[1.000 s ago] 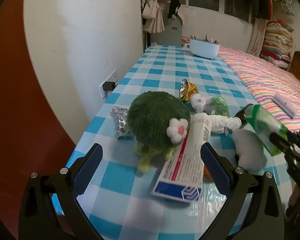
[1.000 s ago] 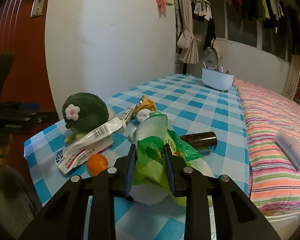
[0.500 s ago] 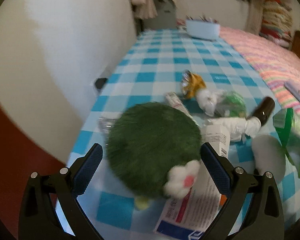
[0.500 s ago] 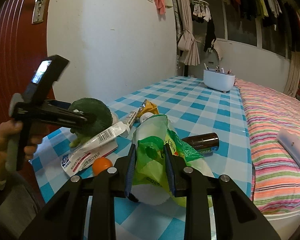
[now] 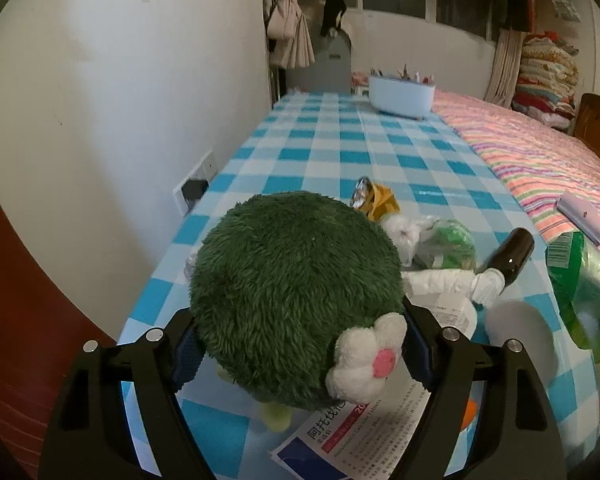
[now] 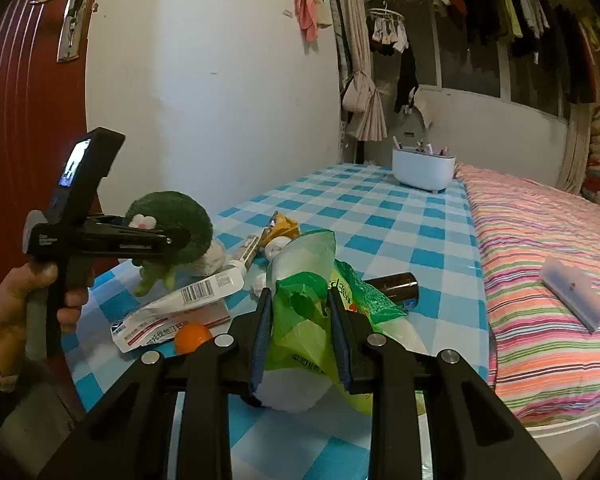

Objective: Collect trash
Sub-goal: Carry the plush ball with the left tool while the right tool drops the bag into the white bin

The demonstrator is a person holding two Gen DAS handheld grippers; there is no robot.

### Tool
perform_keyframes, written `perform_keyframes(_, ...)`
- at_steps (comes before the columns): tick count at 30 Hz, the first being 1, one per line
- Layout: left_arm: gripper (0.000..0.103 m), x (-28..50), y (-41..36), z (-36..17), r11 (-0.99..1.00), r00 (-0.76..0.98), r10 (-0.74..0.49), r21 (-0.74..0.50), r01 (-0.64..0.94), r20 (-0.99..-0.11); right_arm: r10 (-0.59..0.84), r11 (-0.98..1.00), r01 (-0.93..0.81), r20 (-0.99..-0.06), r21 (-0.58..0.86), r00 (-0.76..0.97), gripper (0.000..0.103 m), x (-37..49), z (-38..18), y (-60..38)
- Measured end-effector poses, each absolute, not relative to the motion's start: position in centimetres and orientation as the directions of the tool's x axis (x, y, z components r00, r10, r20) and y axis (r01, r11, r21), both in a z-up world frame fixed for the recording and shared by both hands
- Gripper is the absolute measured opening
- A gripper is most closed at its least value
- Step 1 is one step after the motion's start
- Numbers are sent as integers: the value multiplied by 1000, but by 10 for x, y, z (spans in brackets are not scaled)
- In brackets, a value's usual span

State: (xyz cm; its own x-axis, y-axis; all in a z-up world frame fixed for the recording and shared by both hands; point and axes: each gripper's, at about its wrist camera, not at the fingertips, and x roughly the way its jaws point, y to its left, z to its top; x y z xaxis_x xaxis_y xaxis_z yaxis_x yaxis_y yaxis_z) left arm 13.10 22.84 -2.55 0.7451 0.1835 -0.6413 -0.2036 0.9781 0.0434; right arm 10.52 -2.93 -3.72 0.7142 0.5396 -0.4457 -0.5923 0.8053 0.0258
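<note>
My left gripper (image 5: 300,344) is shut on a green plush toy (image 5: 296,292) with a white flower and holds it just above the checked table (image 5: 340,152). In the right wrist view the left gripper (image 6: 180,240) and plush toy (image 6: 172,220) show at left, lifted. My right gripper (image 6: 300,344) is shut on a green plastic bag (image 6: 308,312), also seen in the left wrist view (image 5: 580,272). Trash lies on the table: a white medicine box (image 6: 168,320), a white tube (image 6: 220,280), a yellow wrapper (image 6: 282,226), a brown bottle (image 6: 396,284) and crumpled tissue (image 5: 404,232).
An orange ball (image 6: 192,336) lies by the box. A white pen holder (image 6: 424,168) stands at the table's far end. A striped bed (image 6: 540,260) with a small white case (image 6: 572,296) runs along the right. A wall (image 6: 220,100) and red door (image 6: 20,100) are at left.
My left gripper moved forward over the plush toy, closed on it and lifted it off the table. My right gripper kept hold of the green bag and stayed put.
</note>
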Motion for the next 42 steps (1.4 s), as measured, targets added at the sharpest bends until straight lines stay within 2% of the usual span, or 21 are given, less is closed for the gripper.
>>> perform_keyframes(15,79,112,186,-1,995,828,75,-11,-98,-555,454,872,-489,-402,17,795,27,98,-28,-71)
perform_keyframes(29,79,105,79,5,992,856,-87,34,121,-510,332,934,-357,-381,7,863,27,82,-23,-127)
perform_keyframes(42,79,99,-3,-4,953,816,-241,30,300,-525,174,985,-156,-369,78,913,27,55,-28,-204)
